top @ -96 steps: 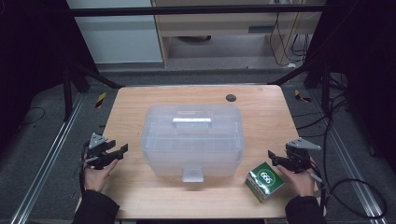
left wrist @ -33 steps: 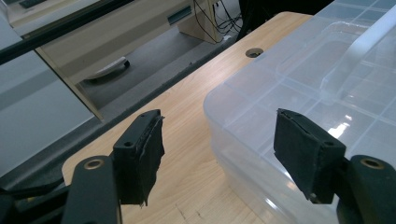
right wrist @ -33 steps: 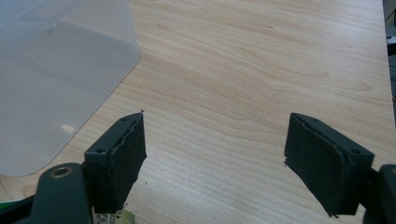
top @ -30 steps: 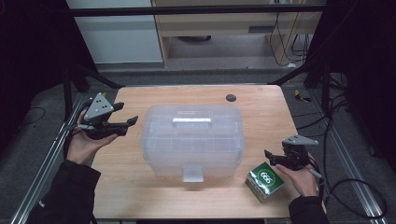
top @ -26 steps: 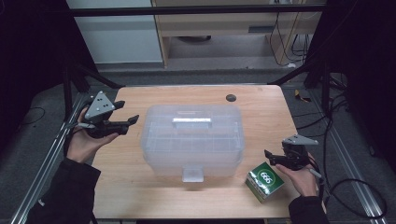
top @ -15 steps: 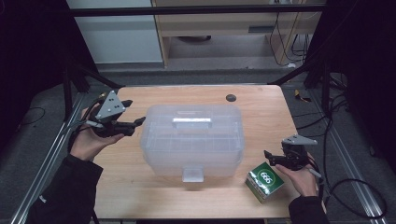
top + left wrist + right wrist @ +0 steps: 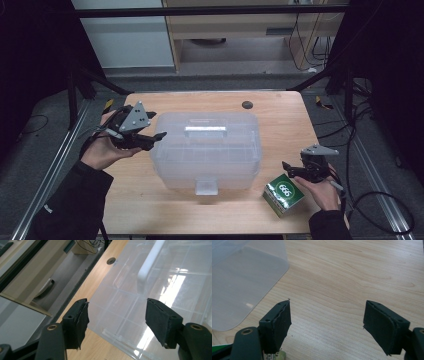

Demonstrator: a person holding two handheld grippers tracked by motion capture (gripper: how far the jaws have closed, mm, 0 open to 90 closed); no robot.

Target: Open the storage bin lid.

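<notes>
A translucent plastic storage box (image 7: 207,150) with a white handle (image 7: 205,131) on its lid stands in the middle of the wooden table (image 7: 280,125). My left gripper (image 7: 154,140) hovers at the box's left upper edge, open. Its jaws have just been closing a little, and no pad touches anything. In the left gripper view the left gripper (image 7: 117,315) looks down on the box lid (image 7: 175,277) and the handle (image 7: 147,265). My right gripper (image 7: 290,170) rests open by the box's right front corner, just above a green carton (image 7: 284,194). The right gripper (image 7: 327,322) frames bare wood beside the box corner (image 7: 242,285).
A small black round object (image 7: 246,104) lies on the table behind the box, and it is also in the left gripper view (image 7: 111,260). A white latch (image 7: 206,186) sits at the box's front. Metal rails and cables run along the floor on both sides of the table.
My left gripper has risen from the table's left edge and moved right up to the box's left side. The right gripper and the green carton have stayed put.
</notes>
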